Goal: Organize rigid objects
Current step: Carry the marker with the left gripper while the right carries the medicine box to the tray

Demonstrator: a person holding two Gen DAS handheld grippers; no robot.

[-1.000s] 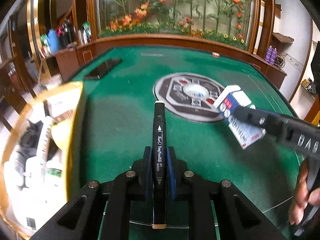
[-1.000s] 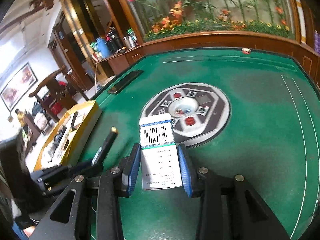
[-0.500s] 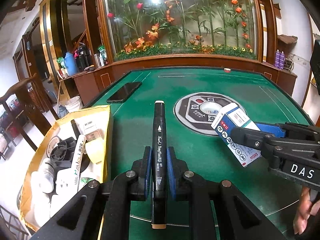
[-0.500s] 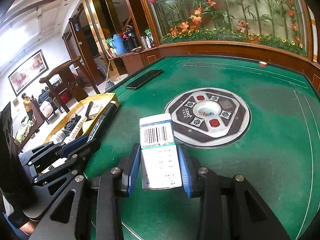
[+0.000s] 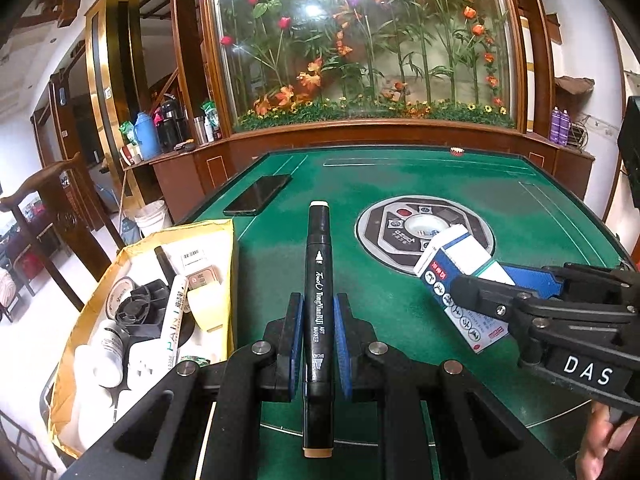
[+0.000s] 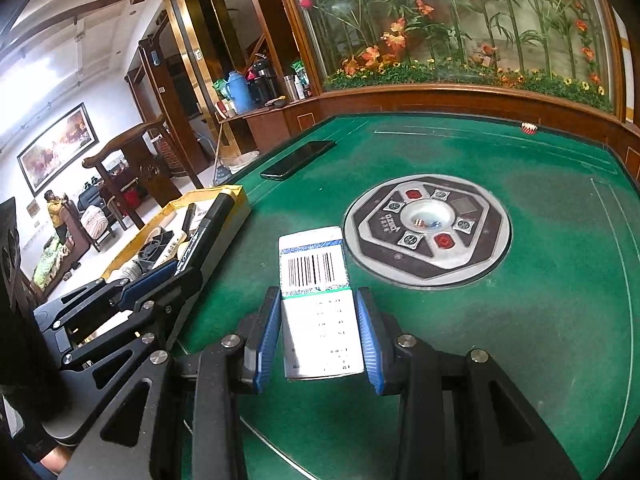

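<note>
Since a second ago you have lifted and levelled both tools, so the yellow tray (image 5: 230, 264) has gone from a blur at the left to a sharp view, and the small box has drawn closer to your left tool.

Your left gripper (image 5: 318, 342) is clamped on the black art marker (image 5: 319, 300), which runs straight ahead between the blue pads, its pale tail end nearest you and its capped tip pointing away. Your right gripper (image 6: 320, 334) pinches the small white box (image 6: 316, 292) by its sides (barcode face up), with the box's far end reaching past the fingertips.

Just left of the left gripper sits the yellow tray, holding a white paint pen (image 5: 173, 316), a white bottle (image 5: 108, 354), a black fan-like part (image 5: 140, 306) and some labelled packets. Both held things hang above the green felt table (image 5: 276, 264), not touching it.

Ahead of both grippers lies the round grey control panel (image 6: 428, 232) set in the felt. Further ahead to the left, a black phone (image 6: 298, 159) lies flat near the table edge. Beyond the far rim stands the glass case of flowers (image 5: 360, 48).
</note>
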